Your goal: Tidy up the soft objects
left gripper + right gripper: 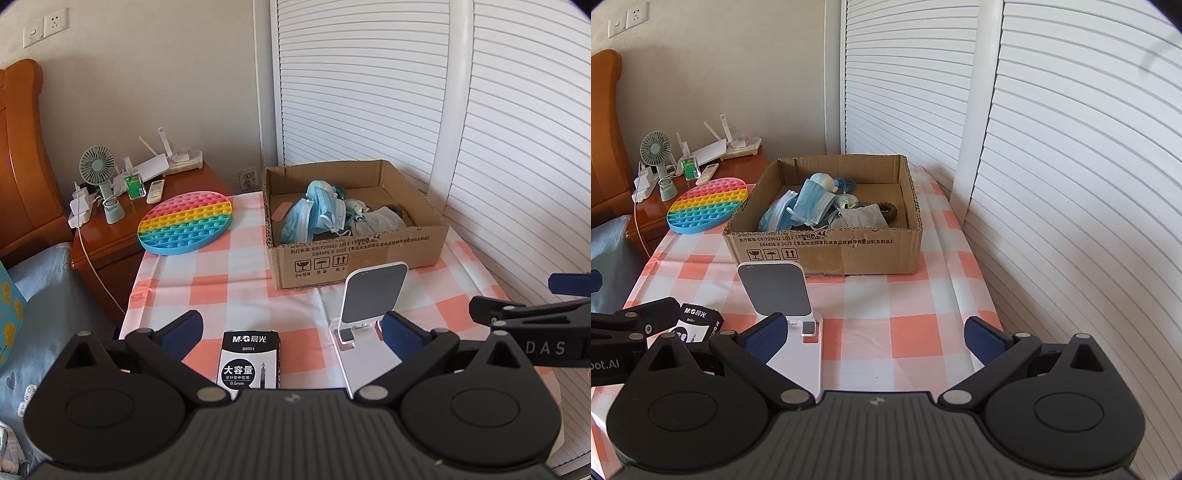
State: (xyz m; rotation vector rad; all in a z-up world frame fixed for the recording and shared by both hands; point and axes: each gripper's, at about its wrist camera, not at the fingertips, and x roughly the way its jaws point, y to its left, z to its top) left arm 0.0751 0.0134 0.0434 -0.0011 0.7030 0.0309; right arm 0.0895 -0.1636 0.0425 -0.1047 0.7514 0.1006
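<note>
Cardboard box (pixel 827 247) lies beyond right hand-held gripper (pixel 877 334).

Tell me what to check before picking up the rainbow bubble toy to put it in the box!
1. Left hand-held gripper open with nothing in it: ok.
2. Right hand-held gripper open with nothing in it: ok.
3. Rainbow pop-it toy lies flat with nothing on top: ok.
4. Cardboard box open on top, face masks already inside, bare floor at its right: ok.
5. Phone stand and pen box sit close in front of the left gripper: not ok, go around.
6. Toy fits inside the box: cannot tell.
</note>
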